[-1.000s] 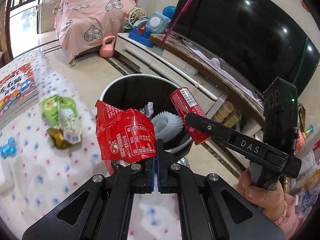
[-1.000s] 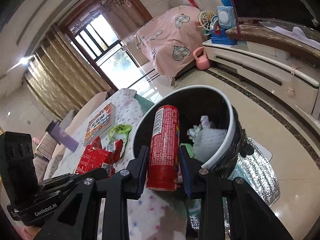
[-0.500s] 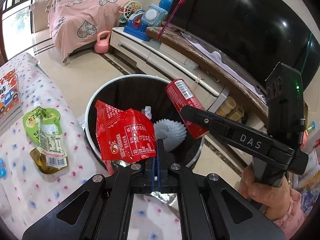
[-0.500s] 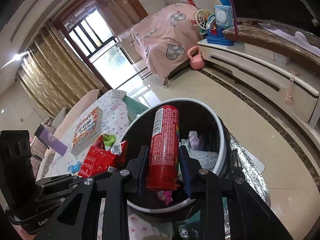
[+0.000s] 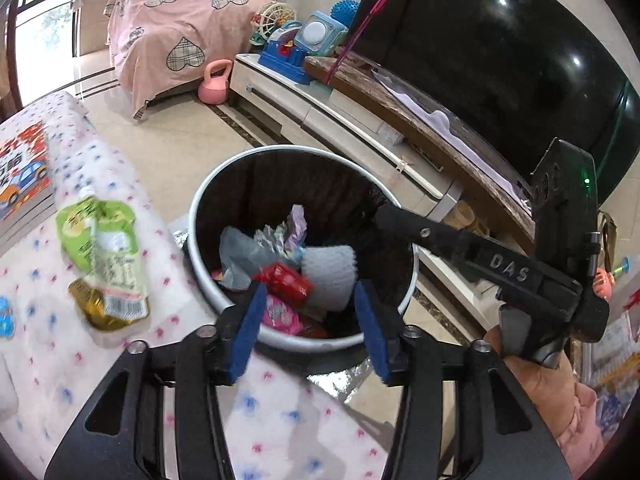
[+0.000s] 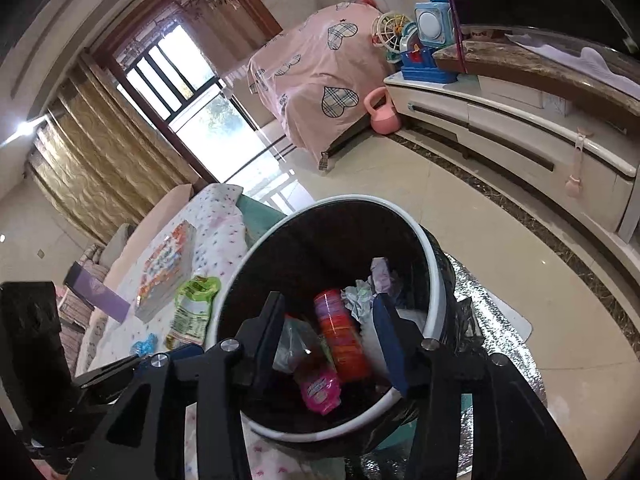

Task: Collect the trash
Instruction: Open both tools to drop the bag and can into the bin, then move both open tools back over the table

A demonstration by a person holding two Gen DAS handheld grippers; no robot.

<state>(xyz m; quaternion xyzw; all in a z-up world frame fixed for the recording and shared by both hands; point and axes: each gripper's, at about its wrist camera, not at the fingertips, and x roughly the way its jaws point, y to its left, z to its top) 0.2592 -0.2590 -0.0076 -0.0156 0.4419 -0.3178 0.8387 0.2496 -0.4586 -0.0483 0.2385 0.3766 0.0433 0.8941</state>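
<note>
Left wrist view: the left gripper (image 5: 306, 322) hangs over the trash bin (image 5: 208, 196), its blue-padded fingers (image 5: 250, 330) spread apart with nothing between them; they have just been opening. Below, a red snack wrapper (image 5: 285, 282) lies crumpled on the heap inside the bin, among a grey plastic bag (image 5: 246, 258), a white ribbed piece (image 5: 330, 276) and a pink packet (image 5: 280, 314). To the left, on the spotted cloth of the worktop (image 5: 60, 360), a green pouch (image 5: 100, 256) still waits. It lies flat, its long axis running from the spout end far from the camera to a gold bottom end nearer the camera. It looks light, soft and floppy, probably slick foil; a pinch on one flat edge or near the spout should hold it. The right gripper (image 5: 390, 216) reaches in from the right, held by a hand (image 5: 536, 376).

Right wrist view: the right gripper (image 6: 328, 320) also sits above the bin (image 6: 434, 276), fingers (image 6: 390, 340) parted and empty; they too have just been opening. A red can (image 6: 340, 336) rests inside the bin, directly below the gap, its long axis running away from the camera, tilted on the rubbish. It looks stiff, light and smooth. The green pouch (image 6: 192, 308) shows on the worktop left of the bin, beside a picture book (image 6: 168, 272).
</note>
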